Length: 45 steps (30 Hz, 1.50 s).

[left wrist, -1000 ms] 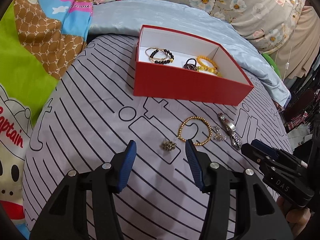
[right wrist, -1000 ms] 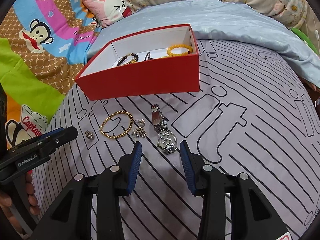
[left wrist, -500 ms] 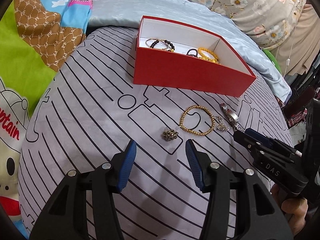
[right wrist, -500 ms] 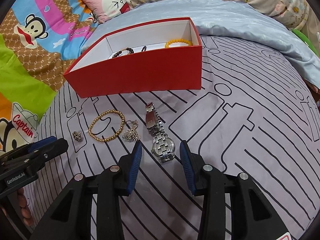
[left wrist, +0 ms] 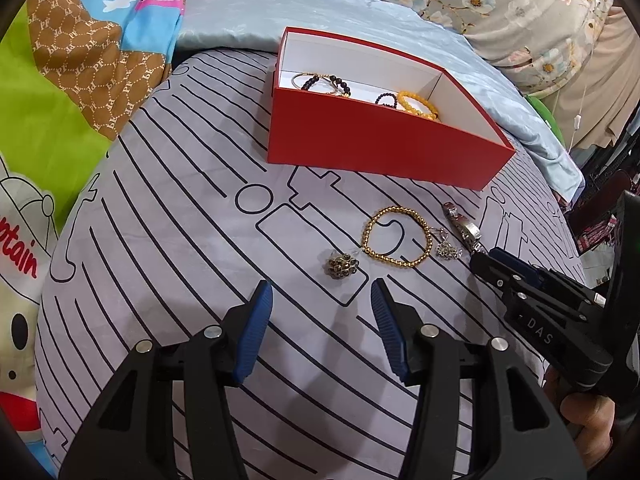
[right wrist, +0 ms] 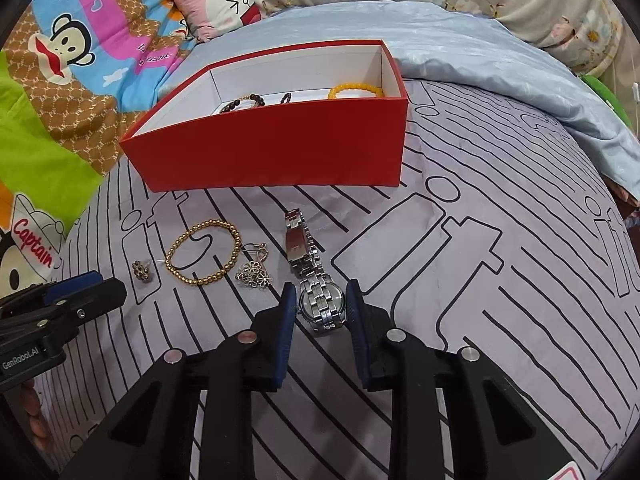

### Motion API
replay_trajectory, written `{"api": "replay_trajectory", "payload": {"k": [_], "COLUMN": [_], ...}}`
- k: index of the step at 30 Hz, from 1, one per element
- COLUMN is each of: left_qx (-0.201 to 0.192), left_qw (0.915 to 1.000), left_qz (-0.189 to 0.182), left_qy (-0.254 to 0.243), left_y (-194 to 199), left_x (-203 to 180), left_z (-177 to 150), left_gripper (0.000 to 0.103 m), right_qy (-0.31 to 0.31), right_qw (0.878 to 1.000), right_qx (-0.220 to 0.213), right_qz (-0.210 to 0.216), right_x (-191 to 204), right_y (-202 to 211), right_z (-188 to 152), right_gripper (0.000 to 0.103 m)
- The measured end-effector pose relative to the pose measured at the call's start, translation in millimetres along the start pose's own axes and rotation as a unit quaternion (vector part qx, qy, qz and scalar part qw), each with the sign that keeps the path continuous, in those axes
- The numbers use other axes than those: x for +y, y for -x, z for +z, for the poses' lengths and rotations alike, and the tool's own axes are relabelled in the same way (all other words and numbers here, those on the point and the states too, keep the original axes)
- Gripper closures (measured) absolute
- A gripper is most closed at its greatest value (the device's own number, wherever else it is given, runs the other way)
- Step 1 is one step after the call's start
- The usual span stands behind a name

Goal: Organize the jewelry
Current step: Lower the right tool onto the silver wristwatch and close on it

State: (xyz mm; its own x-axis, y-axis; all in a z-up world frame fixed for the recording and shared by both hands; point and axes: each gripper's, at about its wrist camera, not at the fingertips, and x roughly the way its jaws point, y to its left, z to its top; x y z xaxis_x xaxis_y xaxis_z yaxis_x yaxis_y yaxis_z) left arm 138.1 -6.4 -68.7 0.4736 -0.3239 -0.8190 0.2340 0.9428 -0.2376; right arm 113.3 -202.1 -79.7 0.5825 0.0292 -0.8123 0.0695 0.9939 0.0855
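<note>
A silver watch [right wrist: 320, 306] lies on the grey patterned sheet [right wrist: 460, 320]. My right gripper [right wrist: 319, 292] straddles its case; the jaws are closing and the blue pads [right wrist: 285, 320] touch both sides of the case. To the watch's left lie a silver flower pendant [right wrist: 253, 274], a gold bead bracelet [right wrist: 202, 252] and a small dark ring [left wrist: 340, 266]. My left gripper [left wrist: 320, 288] hovers open just short of the ring, nothing between its fingers. The red box [left wrist: 384, 148] behind holds black bead bracelets [left wrist: 326, 82] and a yellow one [left wrist: 418, 104].
A pale blue quilt [right wrist: 480, 60] is bunched behind the box. A cartoon blanket [left wrist: 60, 100] and a pink pillow [right wrist: 220, 0] lie at the left. A hand [left wrist: 580, 404] holds the right gripper at the lower right of the left wrist view.
My right gripper moved forward over the watch and its jaws narrowed around the case. The left gripper drifted slightly and stays open.
</note>
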Motion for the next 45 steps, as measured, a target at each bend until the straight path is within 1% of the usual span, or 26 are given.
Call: {"api": "replay_trajectory", "payload": {"k": [6,15,20,27,35,41,45], "left_qx": [0.0,-0.003,-0.008,-0.004,-0.007,0.004,0.0], "left_qw": [1.0,0.9999,0.9999,0.9997,0.9995,0.9996,0.9997], "left_qz": [0.001,0.005,-0.005,-0.022,-0.027,-0.019,-0.019], "left_qy": [0.001,0.015,0.008,-0.006,-0.017,-0.018,-0.018], "left_y": [0,5,7,3,-7,-20,-20], "left_x": [4,15,8,-11,-25,-21,-21], "left_z": [-1,-1,2,3,11,7,7], "left_gripper": [0.054,0.054,0.054,0.054,0.054,0.059,0.06], "right_qy": [-0.024,-0.045,-0.051,-0.054,-0.057,-0.06,-0.061], "right_qw": [1.0,0.998,0.997,0.997,0.996,0.996,0.996], "right_qx": [0.005,-0.007,-0.014,-0.02,-0.028,-0.024,-0.024], "right_qz": [0.02,0.041,0.052,0.059,0.062,0.065,0.067], "right_x": [-8,-11,-11,-11,-14,-15,-15], "right_y": [5,34,48,62,68,66,66], "right_z": [-4,-13,-17,-19,-16,-17,-18], "right_gripper": [0.079,0.079,0.079,0.079,0.079,0.079,0.079]}}
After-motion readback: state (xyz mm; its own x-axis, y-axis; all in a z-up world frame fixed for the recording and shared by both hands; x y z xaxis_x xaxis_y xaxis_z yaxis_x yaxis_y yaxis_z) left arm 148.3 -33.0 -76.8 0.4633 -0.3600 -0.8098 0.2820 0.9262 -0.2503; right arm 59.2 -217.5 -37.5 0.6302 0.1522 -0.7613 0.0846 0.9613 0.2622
